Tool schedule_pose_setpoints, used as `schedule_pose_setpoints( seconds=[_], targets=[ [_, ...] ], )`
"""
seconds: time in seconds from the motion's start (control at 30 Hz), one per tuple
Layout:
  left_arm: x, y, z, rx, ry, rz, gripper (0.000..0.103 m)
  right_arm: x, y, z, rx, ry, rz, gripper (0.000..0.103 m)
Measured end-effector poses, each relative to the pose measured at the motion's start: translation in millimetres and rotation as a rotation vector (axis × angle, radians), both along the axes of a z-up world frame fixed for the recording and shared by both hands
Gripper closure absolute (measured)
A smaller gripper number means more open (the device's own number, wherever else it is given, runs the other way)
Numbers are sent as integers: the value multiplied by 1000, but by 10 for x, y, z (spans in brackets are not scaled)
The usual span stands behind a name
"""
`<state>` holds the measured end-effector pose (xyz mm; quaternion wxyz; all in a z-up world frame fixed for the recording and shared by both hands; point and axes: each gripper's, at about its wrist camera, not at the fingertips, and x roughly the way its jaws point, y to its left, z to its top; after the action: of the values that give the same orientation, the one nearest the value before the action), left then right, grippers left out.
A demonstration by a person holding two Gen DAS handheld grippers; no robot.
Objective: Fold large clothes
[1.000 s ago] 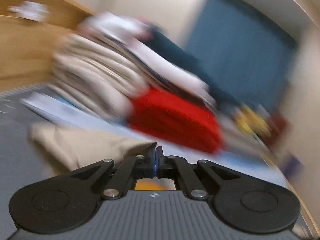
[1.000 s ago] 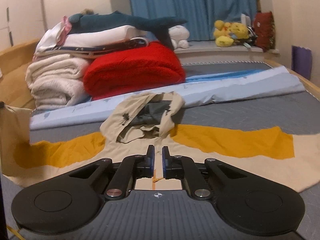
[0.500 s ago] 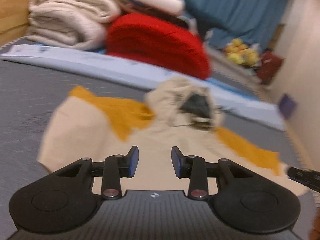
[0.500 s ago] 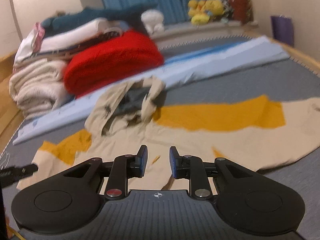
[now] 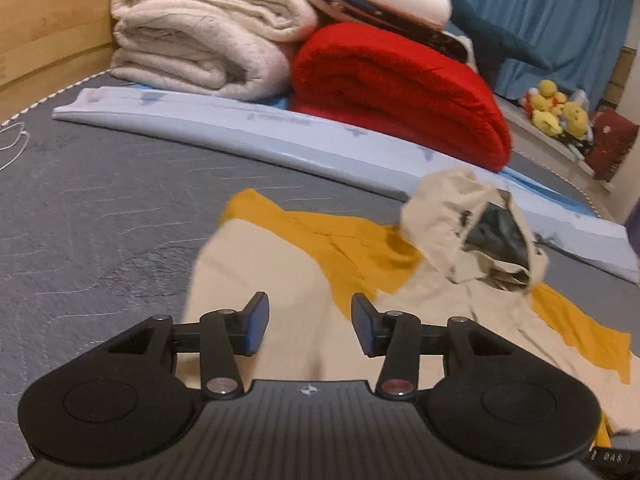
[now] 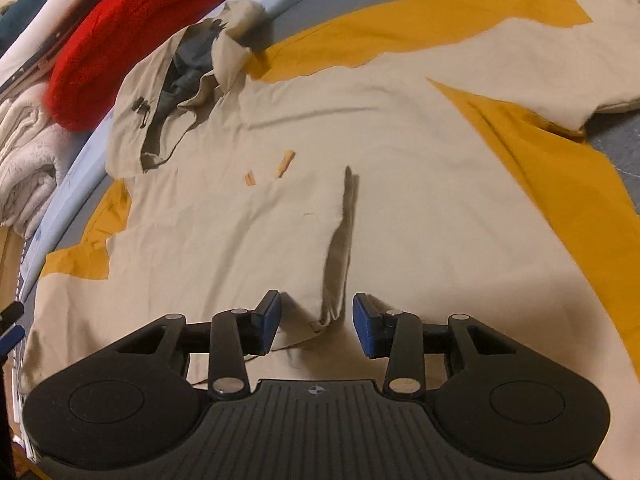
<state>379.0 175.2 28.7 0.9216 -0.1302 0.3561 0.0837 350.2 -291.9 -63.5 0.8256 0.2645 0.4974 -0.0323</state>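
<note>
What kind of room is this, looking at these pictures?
Most likely a bedroom: a grey quilted mattress with a wooden bed frame, folded blankets stacked at its far edge, and yellow plush toys on a ledge by a blue curtain.

Opening tongs (image 6: pixel 316 326) over beige jacket (image 6: pixel 400 208)

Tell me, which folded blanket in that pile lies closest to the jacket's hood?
The red blanket. It lies just behind the hood; the cream blanket lies farther left, by the wooden bed frame.
</note>
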Motion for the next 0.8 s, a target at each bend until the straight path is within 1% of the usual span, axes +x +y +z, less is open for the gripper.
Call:
schedule_pose_setpoints(
  seconds=[0.07, 0.1, 0.13, 0.17, 0.23, 0.3, 0.37, 0.43, 0.47, 0.5, 0.57, 0.6, 0.67, 0.8],
  targets=[
    [23, 54, -14, -5, 4, 16, 52, 20, 17, 7, -10, -13, 18, 66],
    [37, 71, -25, -2, 7, 23, 52, 30, 34, 20, -16, -23, 25, 76],
    [49, 78, -41, 0, 12, 29, 52, 36, 48, 44, -33, -36, 33, 89],
    [67, 83, -54, -2, 18, 31, 52, 41, 35, 88, -50, -56, 43, 96],
    [100, 84, -74, -19, 22, 23, 52, 32, 30, 205, -72, -119, 57, 100],
    [122, 81, -69, -11, 20, 24, 52, 17, 25, 396, -95, -220, 67, 101],
    [128, 71, -47, 17, 13, 37, 52, -17, -24, 643, -141, -343, 71, 102],
    [127, 78, -31, 28, 7, 41, 52, -32, -149, 825, -175, -427, 32, 103],
    [125, 85, -30, 29, 5, 41, 52, -25, -236, 892, -204, -452, 0, 103],
    [124, 86, -35, 31, 6, 39, 52, -24, -337, 945, -248, -467, -35, 103],
    [130, 87, -62, 33, 16, 27, 52, 19, -528, 990, -343, -465, -99, 103],
    [133, 93, -84, 23, 25, 22, 52, 48, -620, 991, -353, -456, -127, 103],
    [147, 112, -141, -23, 49, 7, 52, 95, -811, 976, -330, -437, -170, 103],
    [198, 62, -275, -84, 119, -60, 52, 177, -916, 976, -341, -446, -180, 103]
  ],
)
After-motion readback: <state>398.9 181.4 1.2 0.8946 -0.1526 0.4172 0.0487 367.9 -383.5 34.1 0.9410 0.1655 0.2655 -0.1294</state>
